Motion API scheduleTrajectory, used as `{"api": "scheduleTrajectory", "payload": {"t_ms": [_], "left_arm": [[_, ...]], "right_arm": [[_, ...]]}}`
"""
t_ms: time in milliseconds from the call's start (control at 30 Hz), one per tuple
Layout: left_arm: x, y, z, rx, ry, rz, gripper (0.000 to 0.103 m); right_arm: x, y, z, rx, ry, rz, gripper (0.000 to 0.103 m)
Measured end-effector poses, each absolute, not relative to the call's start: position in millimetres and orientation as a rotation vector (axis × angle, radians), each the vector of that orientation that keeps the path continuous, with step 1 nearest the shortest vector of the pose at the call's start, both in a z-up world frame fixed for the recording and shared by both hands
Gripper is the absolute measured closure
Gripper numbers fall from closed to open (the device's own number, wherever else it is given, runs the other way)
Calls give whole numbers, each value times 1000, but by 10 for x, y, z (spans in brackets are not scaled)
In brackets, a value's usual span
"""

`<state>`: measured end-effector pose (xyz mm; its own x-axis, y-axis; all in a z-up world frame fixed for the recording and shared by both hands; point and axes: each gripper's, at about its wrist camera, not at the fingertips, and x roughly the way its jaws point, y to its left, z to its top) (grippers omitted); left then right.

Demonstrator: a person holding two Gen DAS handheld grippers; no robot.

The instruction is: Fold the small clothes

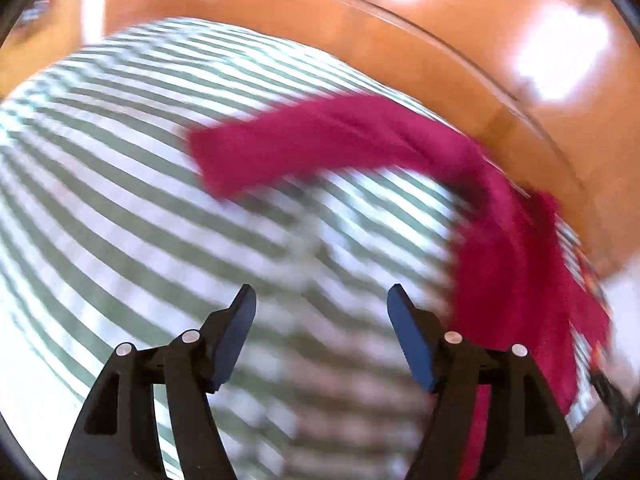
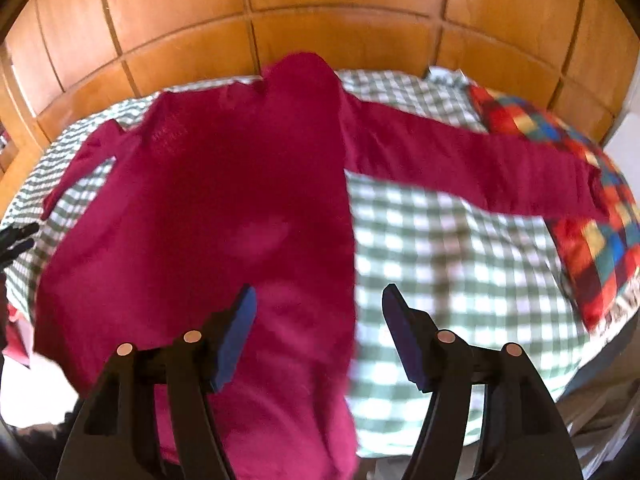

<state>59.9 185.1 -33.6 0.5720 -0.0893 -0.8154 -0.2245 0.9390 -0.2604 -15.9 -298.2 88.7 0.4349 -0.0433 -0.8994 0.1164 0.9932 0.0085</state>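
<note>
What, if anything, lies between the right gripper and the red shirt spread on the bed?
Nothing visible does. The right gripper is open above the red shirt, with only air between its fingers and the cloth. The shirt lies flat on the checked bedsheet; the multicoloured patchwork cloth sits off at the far sleeve end, not in the path.

Matt magenta cloth top (image 2: 224, 208) on checked cloth sheet (image 2: 440, 264), glossy wood headboard (image 2: 320, 12).
</note>
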Motion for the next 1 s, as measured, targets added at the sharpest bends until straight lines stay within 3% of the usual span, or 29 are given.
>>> {"api": "scheduleTrajectory", "payload": {"t_ms": [67, 100, 133, 233, 300, 367, 400, 433, 667, 867, 967, 1000], "left_arm": [[757, 2024, -273, -300, 926, 173, 28], [823, 2089, -250, -279, 918, 189, 18], [922, 2152, -235, -258, 910, 218, 15], [1156, 2363, -275, -277, 933, 254, 11], [1332, 2370, -410, -270, 976, 255, 14], [1451, 2308, -551, -268, 1018, 213, 40], [1458, 2318, -613, -278, 1038, 190, 75], [1494, 2307, -692, -296, 1064, 170, 94], [1349, 2593, -165, -178, 903, 309, 97], [1343, 3171, 43, -101, 901, 528, 96], [1431, 3239, -59, -90, 970, 596, 86], [1428, 3199, -21, -100, 950, 589, 75]], "right_arm": [[-29, -2808, 823, 79, 1119, -62, 39], [24, -2703, 786, 70, 1121, -42, 39], [97, -2601, 750, 59, 1123, -32, 39], [261, -2374, 648, 58, 1129, 7, 39], [351, -2236, 597, 72, 1130, 22, 39], [454, -2157, 535, 100, 1135, 30, 39], [479, -2147, 507, 107, 1138, 31, 39], [512, -2138, 469, 116, 1145, 30, 39], [550, -2142, 173, 149, 1189, 24, 38], [550, -2064, 108, 120, 1157, 52, 27], [548, -2017, 126, 60, 1163, 82, 27], [561, -2050, 152, 64, 1170, 103, 27]]}}
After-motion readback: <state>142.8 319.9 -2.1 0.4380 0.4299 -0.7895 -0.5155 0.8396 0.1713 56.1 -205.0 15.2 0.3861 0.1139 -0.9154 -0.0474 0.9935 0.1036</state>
